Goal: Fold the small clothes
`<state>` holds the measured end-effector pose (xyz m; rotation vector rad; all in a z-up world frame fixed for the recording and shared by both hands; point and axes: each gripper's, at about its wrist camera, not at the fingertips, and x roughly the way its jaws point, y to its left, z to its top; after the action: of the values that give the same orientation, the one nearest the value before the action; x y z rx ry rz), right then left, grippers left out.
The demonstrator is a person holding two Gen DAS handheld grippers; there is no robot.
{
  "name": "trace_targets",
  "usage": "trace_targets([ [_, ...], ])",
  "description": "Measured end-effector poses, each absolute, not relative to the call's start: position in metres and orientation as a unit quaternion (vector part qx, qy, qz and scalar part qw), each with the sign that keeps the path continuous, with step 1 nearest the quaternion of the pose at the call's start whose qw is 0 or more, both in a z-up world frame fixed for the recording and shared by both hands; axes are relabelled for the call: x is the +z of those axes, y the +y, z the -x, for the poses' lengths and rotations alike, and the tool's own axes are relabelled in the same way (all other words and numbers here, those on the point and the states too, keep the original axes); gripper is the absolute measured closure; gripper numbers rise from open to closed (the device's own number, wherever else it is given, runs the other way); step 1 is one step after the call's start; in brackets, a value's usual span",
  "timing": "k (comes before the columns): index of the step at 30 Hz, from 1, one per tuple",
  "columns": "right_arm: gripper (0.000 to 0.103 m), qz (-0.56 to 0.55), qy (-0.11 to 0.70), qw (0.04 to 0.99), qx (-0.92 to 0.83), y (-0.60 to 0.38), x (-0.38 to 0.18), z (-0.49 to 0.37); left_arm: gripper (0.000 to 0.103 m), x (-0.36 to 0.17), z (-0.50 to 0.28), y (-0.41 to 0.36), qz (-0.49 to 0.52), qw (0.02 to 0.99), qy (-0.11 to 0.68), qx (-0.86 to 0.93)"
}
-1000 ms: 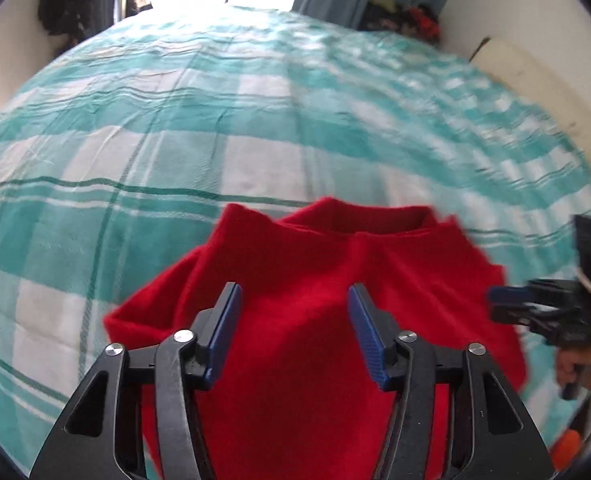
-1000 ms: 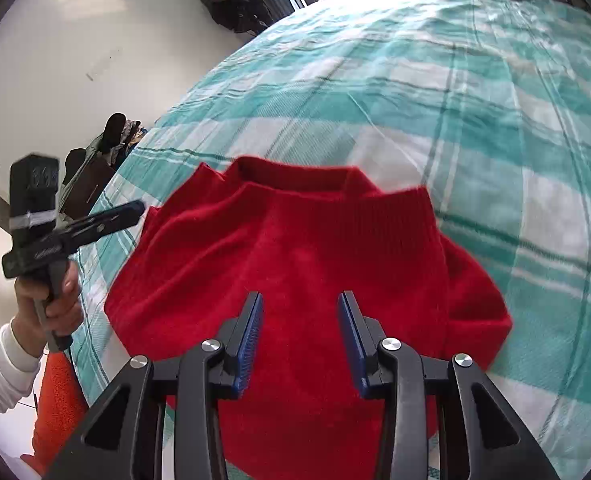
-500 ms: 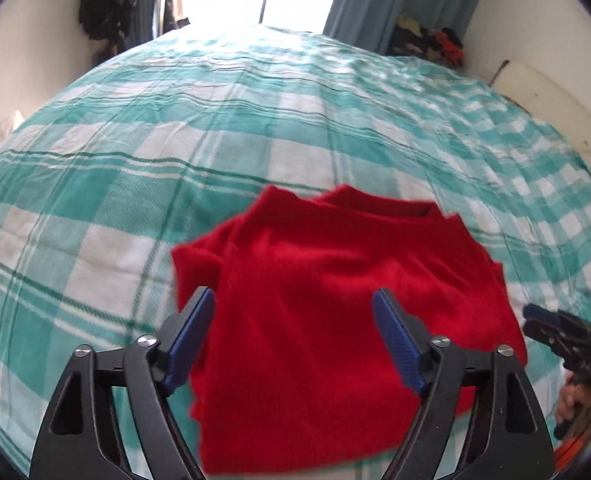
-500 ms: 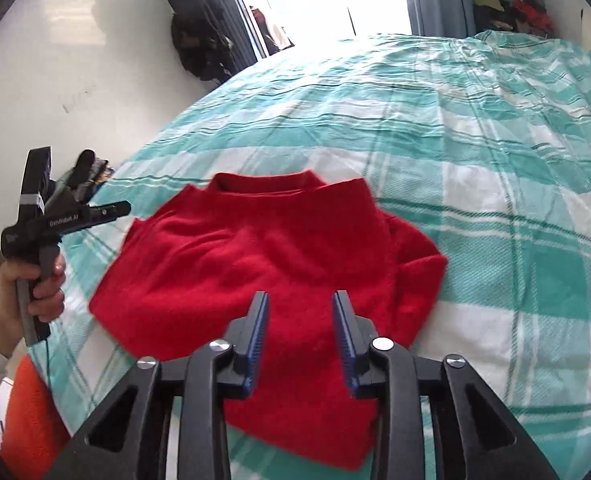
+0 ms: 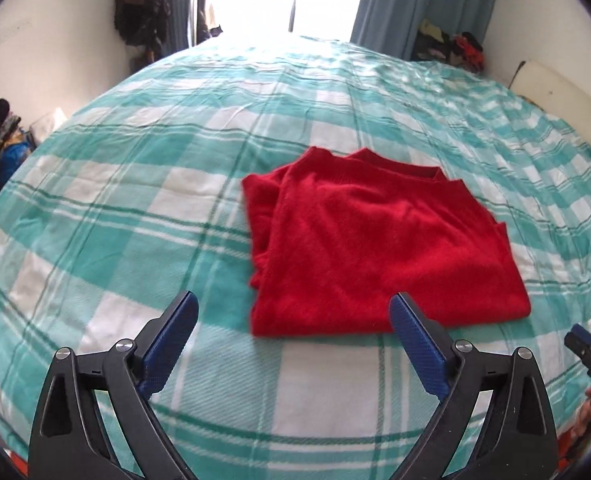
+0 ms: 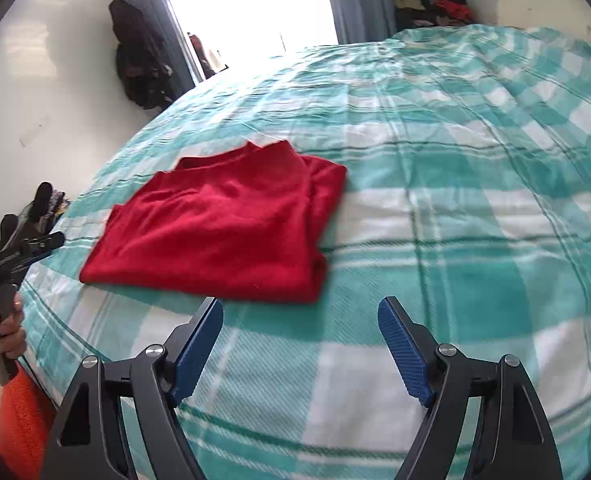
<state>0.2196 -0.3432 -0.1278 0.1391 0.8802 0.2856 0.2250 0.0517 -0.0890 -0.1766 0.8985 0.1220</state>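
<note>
A red knitted sweater (image 5: 371,244) lies folded into a rough rectangle on the teal and white checked bed cover (image 5: 135,184). It also shows in the right wrist view (image 6: 223,228), left of centre. My left gripper (image 5: 293,312) is open and empty, held above the cover just in front of the sweater's near edge. My right gripper (image 6: 299,318) is open and empty, also in front of the near edge, off its right corner. The left gripper shows at the left edge of the right wrist view (image 6: 19,246).
The bed fills most of both views. Dark clothes hang on the wall (image 5: 139,12) by a bright doorway. A pile of clothes (image 5: 451,46) lies at the far right corner. An orange cloth (image 6: 19,420) hangs at the bed's near left edge.
Both grippers have opened wide and pulled back off the sweater toward the near edge of the bed. The sweater now lies folded and free on the cover.
</note>
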Motion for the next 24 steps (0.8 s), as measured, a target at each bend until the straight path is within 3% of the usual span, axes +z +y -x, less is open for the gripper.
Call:
trace_targets([
  [6,0.015,-0.071,0.452,0.888,0.049,-0.37,-0.176,-0.181,0.005,-0.145,-0.189,0.082,0.082,0.867,0.471,0.14],
  [8,0.0,-0.073,0.455,0.887,0.019,-0.375,-0.194,-0.168,0.001,-0.181,-0.189,0.088,0.079,0.839,0.521,0.134],
  [11,0.0,-0.062,0.459,0.886,0.021,-0.376,-0.212,-0.164,0.001,-0.192,-0.18,0.084,0.052,0.864,0.487,0.119],
  [24,0.0,-0.039,0.443,0.896,0.014,-0.371,-0.217,-0.162,0.001,-0.192,-0.178,0.082,0.052,0.867,0.48,0.124],
])
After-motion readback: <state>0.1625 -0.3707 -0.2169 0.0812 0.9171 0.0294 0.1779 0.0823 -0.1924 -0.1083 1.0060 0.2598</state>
